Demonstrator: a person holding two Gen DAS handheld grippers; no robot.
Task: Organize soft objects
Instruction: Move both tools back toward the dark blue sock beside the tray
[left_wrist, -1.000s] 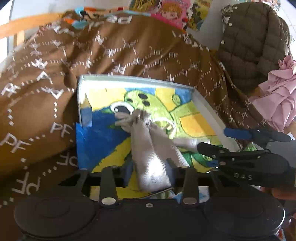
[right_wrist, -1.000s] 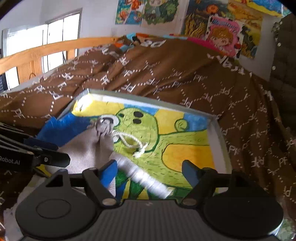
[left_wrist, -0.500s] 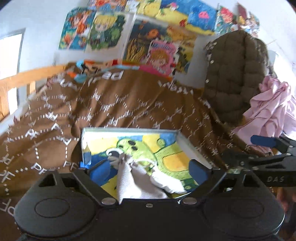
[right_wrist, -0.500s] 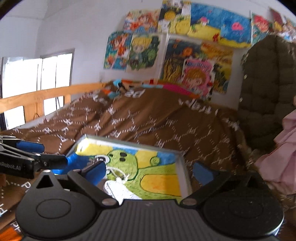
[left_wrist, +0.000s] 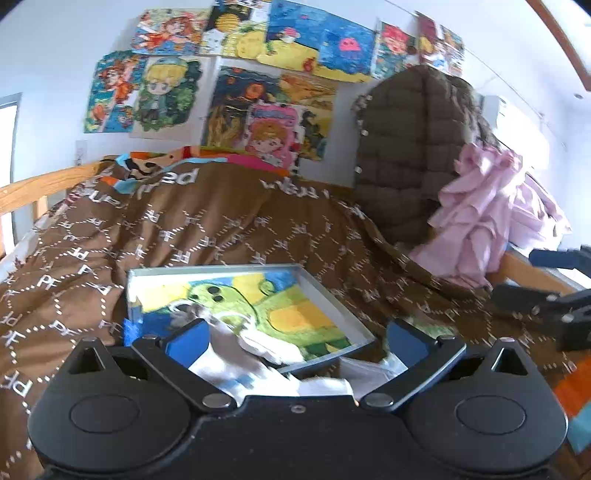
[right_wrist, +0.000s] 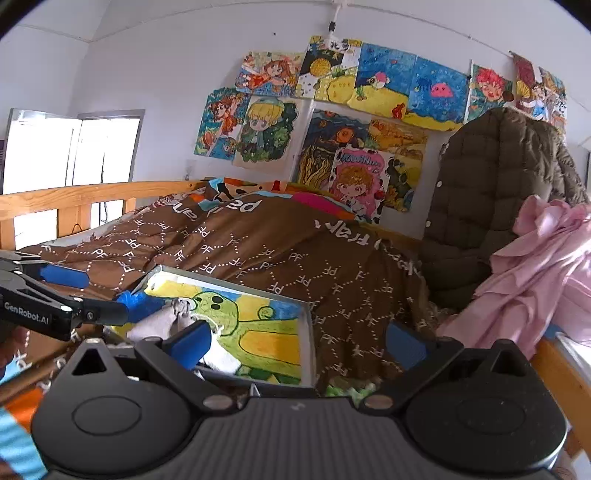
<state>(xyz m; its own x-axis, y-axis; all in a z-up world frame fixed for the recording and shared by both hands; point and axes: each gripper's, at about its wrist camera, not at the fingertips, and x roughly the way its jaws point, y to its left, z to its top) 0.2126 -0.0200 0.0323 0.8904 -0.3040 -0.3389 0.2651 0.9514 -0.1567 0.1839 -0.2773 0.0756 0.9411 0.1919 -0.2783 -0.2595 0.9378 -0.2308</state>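
Where the left claw (left_wrist: 295, 341) intrudes, the grey cloth (left_wrist: 236, 350) blurs.

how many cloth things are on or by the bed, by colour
grey pouch: 1
brown duvet: 1
brown jacket: 1
pink cloth: 1
total: 4

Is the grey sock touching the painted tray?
Touching. In the right wrist view the grey sock lies flat on the painted floor of the tray, with no gap under it. The left wrist view shows the same.
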